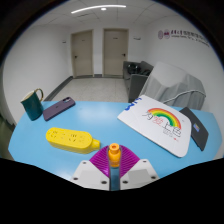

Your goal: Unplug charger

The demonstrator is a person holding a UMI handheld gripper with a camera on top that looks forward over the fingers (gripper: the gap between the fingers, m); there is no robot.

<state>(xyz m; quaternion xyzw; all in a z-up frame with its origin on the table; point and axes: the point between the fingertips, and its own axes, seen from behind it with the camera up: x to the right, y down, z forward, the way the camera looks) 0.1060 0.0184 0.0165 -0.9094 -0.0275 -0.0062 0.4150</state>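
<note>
My gripper (pixel 114 165) is shut on a small orange charger plug (pixel 114 153), which sticks up between the two purple pads (pixel 98 166). A yellow power strip (pixel 72 137) lies on the blue table (pixel 100 118), just ahead and to the left of the fingers. The charger is held clear of the strip, apart from it.
A dark green mug (pixel 33 104) and a dark phone-like slab (pixel 58 108) sit at the far left of the table. A white sheet with a rainbow drawing (pixel 160 122) lies to the right, with a dark object (pixel 197 128) beside it. Doors and a grey chair stand beyond.
</note>
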